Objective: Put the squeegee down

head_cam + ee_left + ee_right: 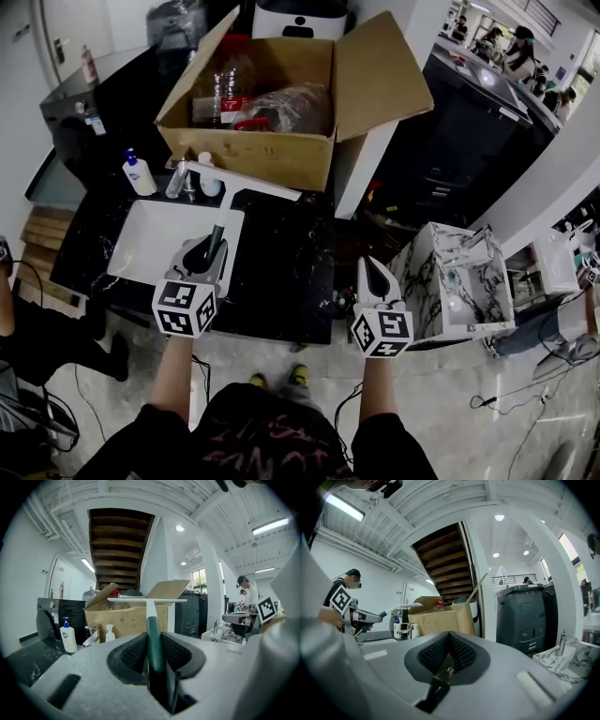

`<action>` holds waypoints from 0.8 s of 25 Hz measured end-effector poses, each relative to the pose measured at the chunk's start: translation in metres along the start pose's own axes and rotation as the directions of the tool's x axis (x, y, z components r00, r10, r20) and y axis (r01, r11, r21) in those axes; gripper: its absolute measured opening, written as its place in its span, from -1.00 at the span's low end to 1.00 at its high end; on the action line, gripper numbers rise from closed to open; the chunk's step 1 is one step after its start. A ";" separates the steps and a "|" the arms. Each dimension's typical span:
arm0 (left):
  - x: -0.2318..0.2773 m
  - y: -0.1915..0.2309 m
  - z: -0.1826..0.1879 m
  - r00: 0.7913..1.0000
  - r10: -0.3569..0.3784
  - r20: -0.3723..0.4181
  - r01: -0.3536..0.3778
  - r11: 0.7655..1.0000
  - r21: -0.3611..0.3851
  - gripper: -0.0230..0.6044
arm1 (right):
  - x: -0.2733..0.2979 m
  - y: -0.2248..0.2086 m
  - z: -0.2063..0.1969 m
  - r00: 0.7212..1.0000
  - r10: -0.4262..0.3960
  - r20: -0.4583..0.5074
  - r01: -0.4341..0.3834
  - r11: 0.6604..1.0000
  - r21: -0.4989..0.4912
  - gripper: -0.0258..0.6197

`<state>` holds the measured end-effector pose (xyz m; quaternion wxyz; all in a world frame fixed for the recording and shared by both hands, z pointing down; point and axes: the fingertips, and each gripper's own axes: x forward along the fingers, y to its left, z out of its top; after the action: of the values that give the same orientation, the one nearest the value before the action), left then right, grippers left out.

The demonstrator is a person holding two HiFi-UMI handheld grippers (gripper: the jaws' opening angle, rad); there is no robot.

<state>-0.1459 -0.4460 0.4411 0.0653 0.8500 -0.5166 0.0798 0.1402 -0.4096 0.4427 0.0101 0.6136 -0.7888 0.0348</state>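
Note:
The squeegee has a dark green handle point(153, 639) and a white blade point(146, 600) that lies level across the top. My left gripper point(154, 654) is shut on the handle, with the blade pointing away from me. In the head view the left gripper point(202, 255) holds the squeegee point(217, 236) over the white sink point(150, 253), and its blade point(246, 182) reaches towards the cardboard box. My right gripper point(377, 277) hangs over the counter's front edge. Its jaws are shut with nothing between them point(449, 649).
An open cardboard box point(272, 141) with bottles and bags stands behind the sink. A soap bottle point(138, 174) and a faucet point(184, 178) stand at the sink's far edge. A marble-patterned open box point(459, 281) sits at the right. The black counter point(286, 272) runs between them. People stand far right.

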 end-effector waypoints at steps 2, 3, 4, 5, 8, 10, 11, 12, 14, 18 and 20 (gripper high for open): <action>0.007 -0.003 0.005 1.000 0.007 0.003 -0.007 1.000 0.003 -0.61 | 0.005 -0.006 -0.001 1.000 0.008 0.001 -0.008 1.000 0.003 -0.89; 0.012 -0.005 0.006 1.000 0.009 0.004 -0.009 1.000 0.004 -0.61 | 0.006 -0.009 -0.001 1.000 0.011 0.001 -0.011 1.000 0.006 -0.89; 0.016 -0.007 0.007 1.000 0.010 0.002 -0.010 1.000 0.004 -0.61 | 0.007 -0.012 -0.002 1.000 0.015 0.001 -0.015 1.000 0.008 -0.89; 0.020 -0.009 0.007 1.000 0.011 -0.001 -0.011 1.000 0.005 -0.61 | 0.008 -0.015 -0.002 1.000 0.020 -0.001 -0.020 1.000 0.007 -0.89; 0.031 -0.016 0.008 1.000 0.010 -0.009 -0.010 1.000 0.004 -0.61 | 0.011 -0.024 -0.003 1.000 0.027 -0.004 -0.027 1.000 0.005 -0.89; 0.038 -0.019 0.009 1.000 0.006 -0.011 -0.006 1.000 0.002 -0.61 | 0.013 -0.030 -0.003 1.000 0.024 -0.005 -0.024 1.000 0.012 -0.89; 0.042 -0.021 0.010 1.000 0.005 -0.014 -0.005 1.000 0.003 -0.61 | 0.014 -0.031 -0.004 1.000 0.025 -0.007 -0.025 1.000 0.013 -0.89; 0.046 -0.022 0.010 1.000 0.005 -0.018 -0.005 1.000 0.004 -0.61 | 0.014 -0.032 -0.004 1.000 0.027 -0.009 -0.027 1.000 0.013 -0.89; 0.052 -0.024 0.008 0.999 0.005 -0.032 -0.005 1.000 0.004 -0.61 | 0.013 -0.034 -0.005 0.999 0.030 -0.013 -0.030 0.999 0.011 -0.89; 0.063 -0.028 -0.002 0.998 -0.006 -0.062 0.006 1.000 -0.001 -0.61 | 0.011 -0.037 -0.008 1.000 0.026 -0.016 -0.026 1.000 0.016 -0.89; 0.069 -0.031 -0.007 0.997 -0.015 -0.075 0.015 1.000 -0.011 -0.61 | 0.010 -0.039 -0.010 1.000 0.024 -0.017 -0.024 1.000 0.018 -0.89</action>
<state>-0.0879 -0.4906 0.4616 0.0895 0.8499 -0.5078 0.1087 0.1748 -0.4282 0.4545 0.0109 0.6040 -0.7955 0.0471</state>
